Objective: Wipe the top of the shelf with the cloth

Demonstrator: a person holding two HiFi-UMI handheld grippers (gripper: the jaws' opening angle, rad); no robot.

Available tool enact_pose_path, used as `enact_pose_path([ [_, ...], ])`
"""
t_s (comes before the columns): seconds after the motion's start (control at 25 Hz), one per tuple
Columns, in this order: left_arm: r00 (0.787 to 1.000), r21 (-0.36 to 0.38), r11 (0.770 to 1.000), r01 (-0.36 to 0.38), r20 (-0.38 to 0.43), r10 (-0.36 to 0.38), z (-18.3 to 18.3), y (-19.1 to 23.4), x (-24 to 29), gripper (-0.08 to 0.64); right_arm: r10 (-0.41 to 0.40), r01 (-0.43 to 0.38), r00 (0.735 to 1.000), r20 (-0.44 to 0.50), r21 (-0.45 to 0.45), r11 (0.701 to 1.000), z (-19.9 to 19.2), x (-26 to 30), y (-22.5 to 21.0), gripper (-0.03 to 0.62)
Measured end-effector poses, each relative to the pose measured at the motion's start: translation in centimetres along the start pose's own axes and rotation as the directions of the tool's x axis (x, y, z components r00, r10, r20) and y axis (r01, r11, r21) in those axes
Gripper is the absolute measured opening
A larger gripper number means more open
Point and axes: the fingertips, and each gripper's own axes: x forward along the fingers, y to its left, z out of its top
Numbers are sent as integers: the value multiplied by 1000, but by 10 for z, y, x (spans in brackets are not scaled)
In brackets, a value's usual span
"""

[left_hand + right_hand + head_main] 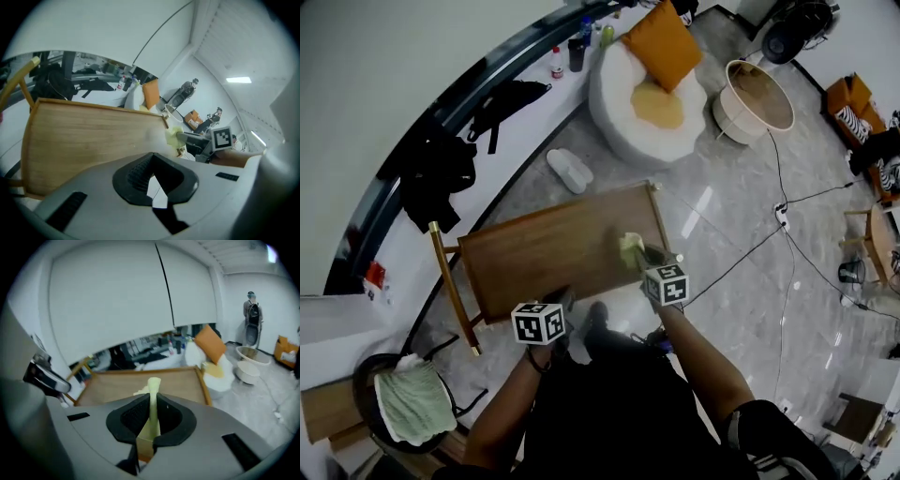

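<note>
Shelf top: the brown wooden board in a thin gold frame (553, 248) stretches ahead of both jaws. With the cloth at its right end, I judge most of its length is yet to be covered, so plan long, overlapping passes toward the left.
Right gripper (643, 255): your jaws are clamped narrow on the cloth, at the board's near right corner. Tip them down so fabric, not jaws, meets the wood.
Left gripper (557, 302): jaws closed together with nothing between them, at the board's near edge. Lift it clear before the sweep arrives.
Cloth: the pale yellow-green folded cloth (152, 397) stands between the right jaws, with a tuft past their tips that seems to rest on the board. Press evenly.
</note>
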Motion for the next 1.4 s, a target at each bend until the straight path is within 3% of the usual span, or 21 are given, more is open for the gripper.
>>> enact_pose_path([
  [0.04, 999, -3, 1000, -9, 31, 9, 9, 5, -11, 3, 91, -90, 992, 88, -15, 996, 31, -4, 26, 40],
  [0.08, 998, -2, 1000, -18, 66, 18, 20, 10, -23, 3, 181, -174, 968, 175, -54, 983, 66, -10, 51, 40],
  [0.16, 990, 0, 999, -40, 136, 40, 44, 24, -50, 3, 331, -291, 883, 334, -163, 943, 140, -28, 98, 40],
  [0.24, 979, -9, 998, -68, 193, 69, 59, 39, -81, 3, 429, -367, 761, 487, -222, 903, 209, -60, 133, 40],
  [0.32, 966, -16, 996, -89, 244, 90, 69, 47, -110, 3, 493, -472, 594, 636, -221, 854, 267, -104, 156, 40],
  [0.4, 950, -17, 995, -99, 295, 100, 80, 50, -136, 3, 524, -589, 417, 743, -218, 778, 306, -147, 171, 40],
  [0.44, 942, -19, 995, -101, 319, 102, 85, 51, -148, 3, 531, -642, 350, 772, -215, 736, 315, -161, 176, 40],
  [0.48, 934, -21, 995, -101, 344, 102, 90, 52, -159, 3, 539, -686, 301, 787, -213, 695, 318, -170, 180, 40],
  [0.56, 915, -19, 995, -100, 391, 99, 102, 52, -178, 3, 581, -746, 249, 775, -229, 625, 312, -177, 191, 40],
  [0.64, 897, 2, 995, -103, 433, 92, 114, 51, -194, 3, 660, -781, 228, 716, -271, 563, 295, -175, 209, 40],
  [0.72, 879, 45, 993, -113, 471, 79, 126, 46, -208, 3, 750, -807, 225, 622, -312, 501, 272, -170, 234, 40],
  [0.8, 860, 109, 986, -126, 508, 54, 136, 37, -220, 3, 819, -814, 241, 520, -351, 463, 249, -164, 259, 40],
  [0.88, 844, 183, 974, -133, 536, 15, 146, 25, -230, 3, 852, -814, 258, 455, -372, 445, 233, -159, 276, 40],
  [1.04, 838, 302, 946, -121, 542, -66, 151, 5, -236, 3, 859, -817, 281, 427, -363, 448, 224, -149, 285, 40],
  [1.2, 829, 370, 928, -45, 532, -172, 146, -13, -236, 3, 857, -798, 297, 420, -384, 465, 224, -149, 273, 40],
  [1.4, 830, 401, 916, 7, 508, -229, 140, -16, -235, 3, 834, -750, 357, 420, -403, 524, 224, -150, 229, 40],
])
